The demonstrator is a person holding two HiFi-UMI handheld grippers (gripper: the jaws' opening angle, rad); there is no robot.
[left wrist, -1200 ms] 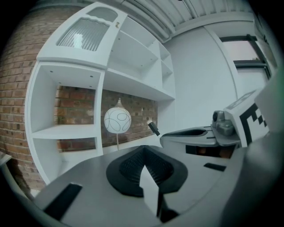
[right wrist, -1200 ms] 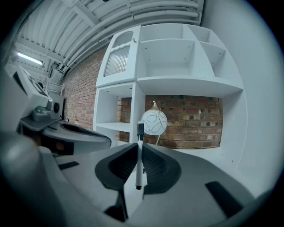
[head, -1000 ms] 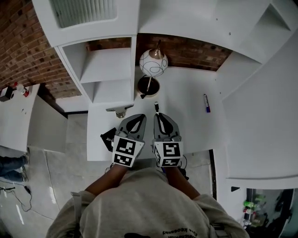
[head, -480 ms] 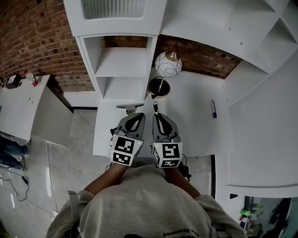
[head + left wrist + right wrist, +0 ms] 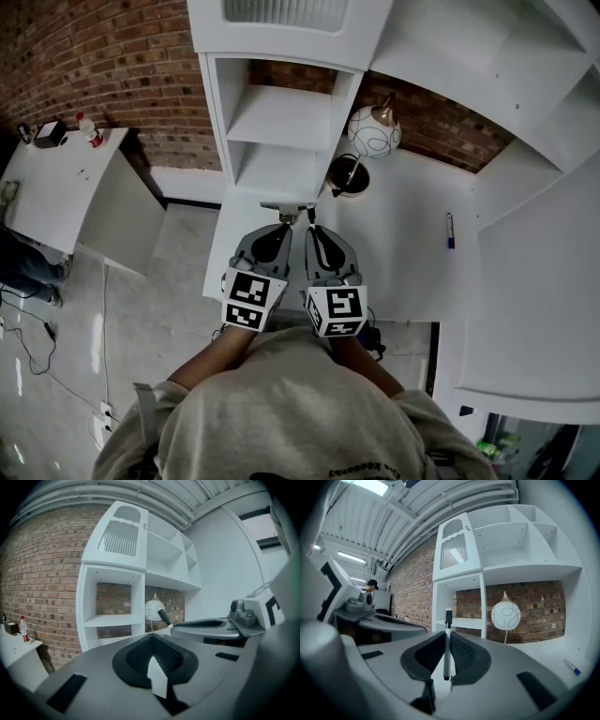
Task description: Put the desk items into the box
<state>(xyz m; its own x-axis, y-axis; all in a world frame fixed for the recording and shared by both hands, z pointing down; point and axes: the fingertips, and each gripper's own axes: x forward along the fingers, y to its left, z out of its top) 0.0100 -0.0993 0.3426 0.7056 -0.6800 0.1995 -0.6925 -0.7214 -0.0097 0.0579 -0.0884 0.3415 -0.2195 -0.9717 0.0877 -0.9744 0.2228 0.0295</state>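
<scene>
Since no box shows in any view, the coming move turns on how the carried item points and which way the remaining item lies. The white flat desk top (image 5: pixel 403 267) extends rightward from the white open shelving unit (image 5: pixel 281 122) at its left end. Both grippers are held side by side over the near left part of the desk, aimed toward the shelving.

The right gripper (image 5: pixel 313 231) is clamped on a white marker pen with a black cap (image 5: pixel 447 648). The pen's long axis runs along the jaws, cap foremost and past the tips. The left gripper (image 5: pixel 279 229) has its jaws together on a small pale piece (image 5: pixel 157 679) that cannot be identified.

A blue marker pen (image 5: pixel 449 230) lies flat on the desk, well apart to the right of the right gripper, with its long axis running away from the person. The right gripper is the nearer one, but is judged unavailable until its pen is deposited.
</scene>
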